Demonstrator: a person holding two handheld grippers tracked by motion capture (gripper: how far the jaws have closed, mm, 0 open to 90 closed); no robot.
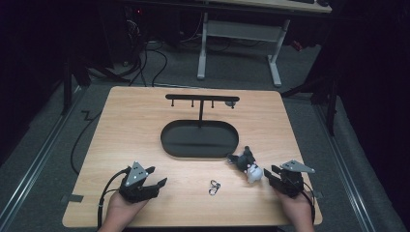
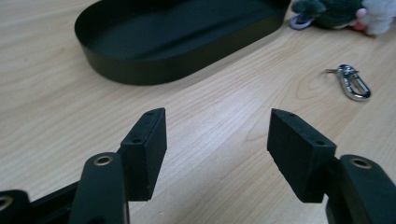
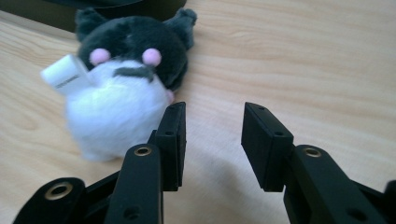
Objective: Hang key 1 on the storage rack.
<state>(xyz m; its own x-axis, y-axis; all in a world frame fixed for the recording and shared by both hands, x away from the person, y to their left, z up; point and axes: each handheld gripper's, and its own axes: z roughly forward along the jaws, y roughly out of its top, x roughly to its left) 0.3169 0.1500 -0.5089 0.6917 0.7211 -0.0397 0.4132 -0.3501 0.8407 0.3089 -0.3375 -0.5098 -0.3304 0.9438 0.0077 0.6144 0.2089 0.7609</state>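
1. Our right gripper [image 1: 271, 172] rests low at the near right corner of the table [image 1: 125, 125]. Its jaws stand apart with nothing between them. In the right gripper view its left jaw sits just beside the plush toy [image 3: 122, 88], so we judge this hand is lined up to take the toy.

2. Our left gripper [image 1: 155, 177] rests at the near left, jaws wide apart over bare wood and holding nothing. It points toward the middle of the table, probably waiting for the second piece.

3. The plush toy lies on its side just beyond the right gripper, white belly toward us, dark ears toward the tray [image 1: 169, 145]. A white label sticks out near its face. Its silver ring [image 2: 301, 20] lies at the end nearest the tray.

4. The metal clip [image 1: 214, 187] lies flat between the two grippers, apart from the toy. It seems left loose so one hand can hook it through the toy's ring.

5. The black oval tray sits mid-table, and the hanging stand [image 1: 201, 99] rises from its far side. Pegs hang along its bar, likely where the clipped toy is meant to go.
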